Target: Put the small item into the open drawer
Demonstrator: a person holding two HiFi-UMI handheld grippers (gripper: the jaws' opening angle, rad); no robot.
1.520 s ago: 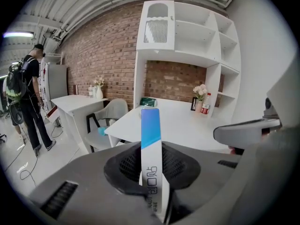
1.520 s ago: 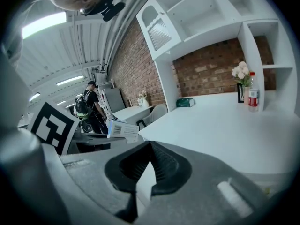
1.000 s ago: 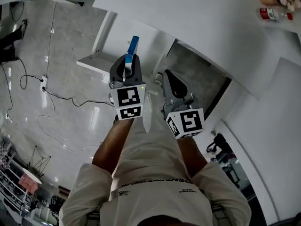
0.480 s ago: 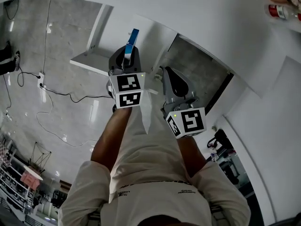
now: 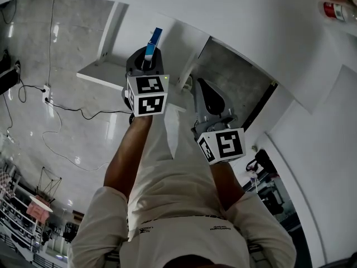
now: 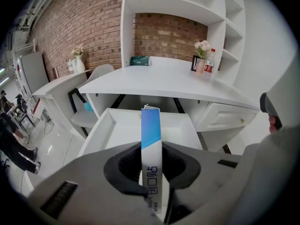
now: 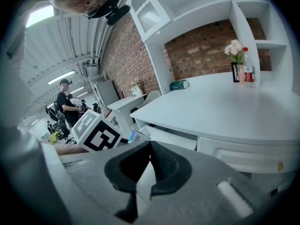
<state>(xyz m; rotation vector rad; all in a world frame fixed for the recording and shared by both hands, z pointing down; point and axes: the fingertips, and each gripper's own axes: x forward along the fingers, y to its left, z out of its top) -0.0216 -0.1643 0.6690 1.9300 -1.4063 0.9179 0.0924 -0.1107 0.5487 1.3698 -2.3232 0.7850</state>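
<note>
My left gripper (image 6: 151, 165) is clamped on the small item (image 6: 150, 135), one slim blue-and-white box, with its long axis sticking straight out past the jaws. The one open drawer (image 6: 115, 128) sits just beyond its tip, mid-frame. Left's nearer; my right gripper (image 7: 147, 165) is closed on nothing.

glossy printed packet (image 6: 151, 144); smooth matt white drawer (image 6: 119, 131); rough brick wall (image 6: 168, 32); glossy floor (image 5: 72, 54).
</note>
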